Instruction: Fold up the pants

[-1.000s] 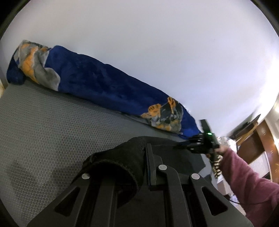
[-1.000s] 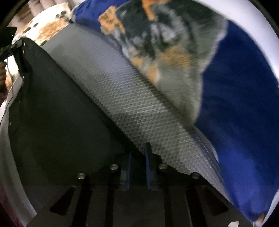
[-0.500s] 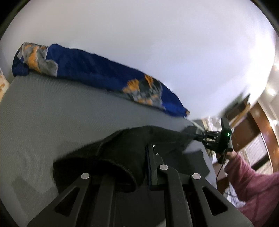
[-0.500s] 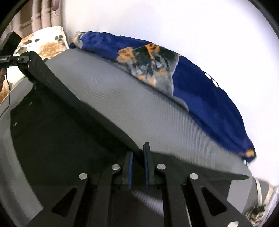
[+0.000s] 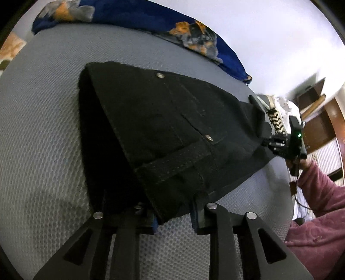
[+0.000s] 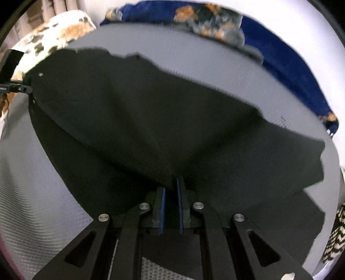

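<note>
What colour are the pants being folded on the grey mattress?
Black, with small silver rivets. The pants show best in the left wrist view.

Black pants [image 5: 172,129] between open left claw [image 5: 174,217]

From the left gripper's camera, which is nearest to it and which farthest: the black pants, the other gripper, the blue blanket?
1. black pants, waistband between the left gripper's spread jaws.
2. right gripper, off to the right at the pants' far corner.
3. blue blanket, along the wall at the back.
</note>
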`<act>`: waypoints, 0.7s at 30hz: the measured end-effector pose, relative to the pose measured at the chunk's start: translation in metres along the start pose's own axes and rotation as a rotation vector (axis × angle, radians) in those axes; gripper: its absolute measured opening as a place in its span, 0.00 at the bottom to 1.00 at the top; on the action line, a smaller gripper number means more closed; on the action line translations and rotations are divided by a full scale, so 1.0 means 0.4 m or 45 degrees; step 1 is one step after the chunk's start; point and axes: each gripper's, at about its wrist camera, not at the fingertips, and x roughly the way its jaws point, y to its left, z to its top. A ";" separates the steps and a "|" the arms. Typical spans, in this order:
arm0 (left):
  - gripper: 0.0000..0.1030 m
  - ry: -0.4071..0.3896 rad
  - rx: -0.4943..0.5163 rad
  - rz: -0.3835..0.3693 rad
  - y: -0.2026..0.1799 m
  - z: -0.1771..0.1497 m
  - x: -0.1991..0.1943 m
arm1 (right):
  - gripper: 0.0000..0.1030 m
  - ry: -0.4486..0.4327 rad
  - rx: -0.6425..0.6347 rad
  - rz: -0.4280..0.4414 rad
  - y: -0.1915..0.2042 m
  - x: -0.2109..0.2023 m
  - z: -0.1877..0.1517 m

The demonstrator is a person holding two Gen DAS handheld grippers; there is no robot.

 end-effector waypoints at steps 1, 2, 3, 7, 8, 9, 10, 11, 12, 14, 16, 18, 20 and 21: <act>0.26 -0.007 -0.015 0.000 0.002 -0.002 -0.008 | 0.07 0.001 -0.003 -0.009 0.005 0.009 -0.005; 0.26 -0.020 -0.019 0.002 -0.002 -0.005 -0.017 | 0.07 -0.011 -0.002 -0.013 0.006 0.010 -0.005; 0.26 -0.026 -0.020 0.009 -0.007 -0.008 -0.026 | 0.07 -0.008 0.014 -0.008 0.003 0.009 -0.002; 0.44 -0.058 -0.026 0.062 -0.017 -0.022 -0.066 | 0.08 -0.002 0.014 -0.024 0.007 0.009 0.000; 0.58 -0.077 -0.056 0.077 -0.011 -0.029 -0.083 | 0.08 -0.003 0.007 -0.031 0.010 0.009 -0.002; 0.59 -0.111 -0.106 0.088 0.003 -0.043 -0.103 | 0.08 -0.004 0.006 -0.034 0.010 0.009 -0.002; 0.59 -0.154 -0.189 0.067 0.020 -0.062 -0.127 | 0.08 -0.005 0.009 -0.033 0.010 0.009 -0.003; 0.59 -0.176 -0.247 0.037 0.032 -0.066 -0.134 | 0.08 -0.009 0.013 -0.031 0.009 0.008 -0.005; 0.59 -0.215 -0.333 -0.027 0.043 -0.083 -0.150 | 0.08 -0.012 0.013 -0.030 0.009 0.008 -0.005; 0.59 -0.292 -0.436 -0.083 0.044 -0.107 -0.169 | 0.08 -0.025 0.013 -0.031 0.013 0.006 -0.014; 0.59 -0.318 -0.497 -0.111 0.043 -0.118 -0.165 | 0.08 -0.038 0.019 -0.027 0.015 0.003 -0.020; 0.59 -0.328 -0.583 -0.161 0.039 -0.122 -0.139 | 0.08 -0.047 0.024 -0.022 0.012 0.002 -0.026; 0.59 -0.316 -0.666 -0.213 0.036 -0.118 -0.110 | 0.08 -0.053 0.019 -0.020 0.010 0.003 -0.026; 0.59 -0.303 -0.707 -0.232 0.036 -0.117 -0.092 | 0.08 -0.055 0.018 -0.021 0.010 0.003 -0.027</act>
